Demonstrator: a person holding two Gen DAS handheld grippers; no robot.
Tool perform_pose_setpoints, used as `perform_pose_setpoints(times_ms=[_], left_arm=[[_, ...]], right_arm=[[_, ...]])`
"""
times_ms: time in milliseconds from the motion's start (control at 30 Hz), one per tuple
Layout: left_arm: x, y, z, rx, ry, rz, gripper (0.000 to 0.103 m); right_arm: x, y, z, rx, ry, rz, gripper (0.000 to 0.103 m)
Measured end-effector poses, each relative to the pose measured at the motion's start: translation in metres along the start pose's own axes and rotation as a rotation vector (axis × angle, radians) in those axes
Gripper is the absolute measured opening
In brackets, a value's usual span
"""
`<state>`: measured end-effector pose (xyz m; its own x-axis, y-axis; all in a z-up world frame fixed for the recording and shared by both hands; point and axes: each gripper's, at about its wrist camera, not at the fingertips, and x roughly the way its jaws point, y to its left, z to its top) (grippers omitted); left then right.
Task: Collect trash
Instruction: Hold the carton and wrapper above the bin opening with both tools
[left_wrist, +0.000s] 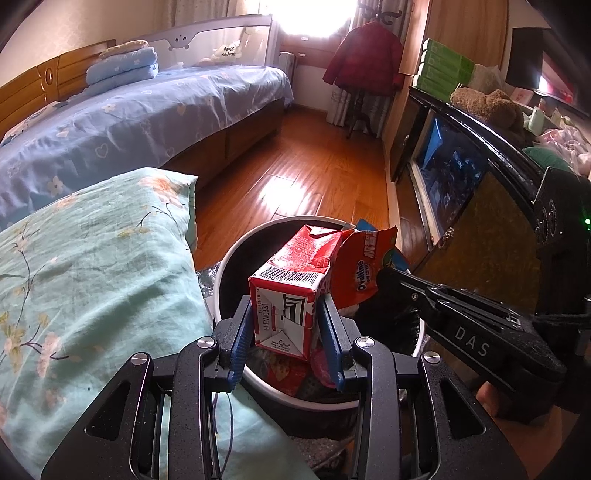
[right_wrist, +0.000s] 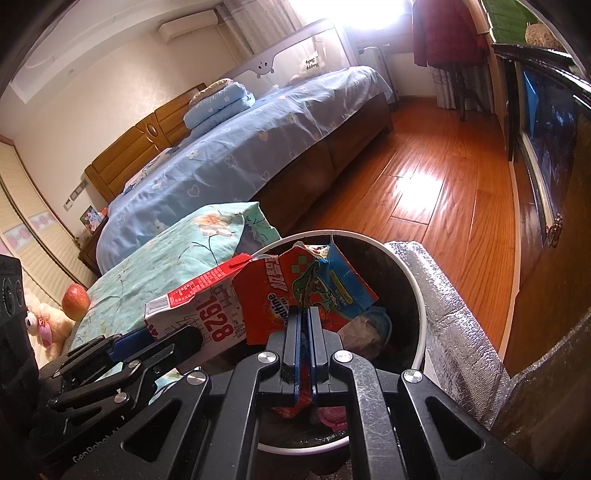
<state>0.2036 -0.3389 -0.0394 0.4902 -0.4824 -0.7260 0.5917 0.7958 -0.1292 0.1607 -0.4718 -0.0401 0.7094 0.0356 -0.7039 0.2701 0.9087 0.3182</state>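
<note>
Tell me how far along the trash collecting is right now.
Done: the trash bin already holds wrappers and crumpled paper. In hand: the left gripper clamps a red and white drink carton and the right gripper is shut on an Ovaltine wrapper, both over the bin. Left: releasing both. No other trash is in view.

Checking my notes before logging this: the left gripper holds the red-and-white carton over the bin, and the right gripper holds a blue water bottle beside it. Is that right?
Not quite. The right gripper holds a torn orange snack wrapper, not a bottle; the right wrist view shows its jaws shut on it. The left gripper does hold the carton over the bin.
</note>
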Motion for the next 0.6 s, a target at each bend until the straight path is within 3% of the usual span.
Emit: perform_pose_setpoints(times_ms=[600], left_arm=[[0.0043,0.0007,-0.0002,-0.002,0.016,-0.015,0.034]], right_arm=[[0.0028,0.0005,-0.0023,-0.008,0.011,-0.003,0.003]])
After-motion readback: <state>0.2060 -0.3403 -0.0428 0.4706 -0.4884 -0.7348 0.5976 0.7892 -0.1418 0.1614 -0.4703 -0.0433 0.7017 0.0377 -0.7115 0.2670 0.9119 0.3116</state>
